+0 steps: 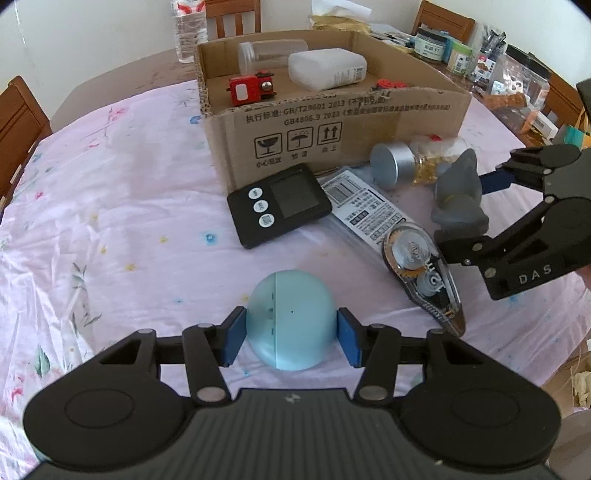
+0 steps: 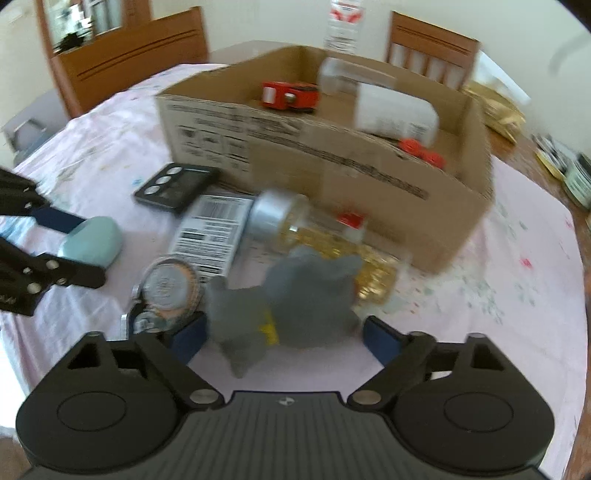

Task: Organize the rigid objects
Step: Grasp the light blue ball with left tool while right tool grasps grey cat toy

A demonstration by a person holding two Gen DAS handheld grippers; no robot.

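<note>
My left gripper [image 1: 291, 341] is shut on a light blue egg-shaped case [image 1: 290, 317], its blue pads pressed on both sides; the case also shows in the right wrist view [image 2: 92, 242]. My right gripper [image 2: 284, 338] is open around a grey toy figure [image 2: 288, 302] lying on the cloth, with a gap at the right pad; the figure also shows in the left wrist view [image 1: 458, 195]. The cardboard box [image 1: 332, 122] stands behind, holding a red toy train [image 1: 251, 88], a white bottle [image 1: 327, 68] and a clear jar [image 1: 258, 51].
On the pink tablecloth [image 1: 110, 203] lie a black timer [image 1: 279, 205], a packaged correction tape [image 1: 413, 251] and a silver-capped jar of yellow bits [image 1: 410, 162]. A water bottle [image 1: 190, 29], chairs and cluttered jars [image 1: 480, 55] stand beyond the box.
</note>
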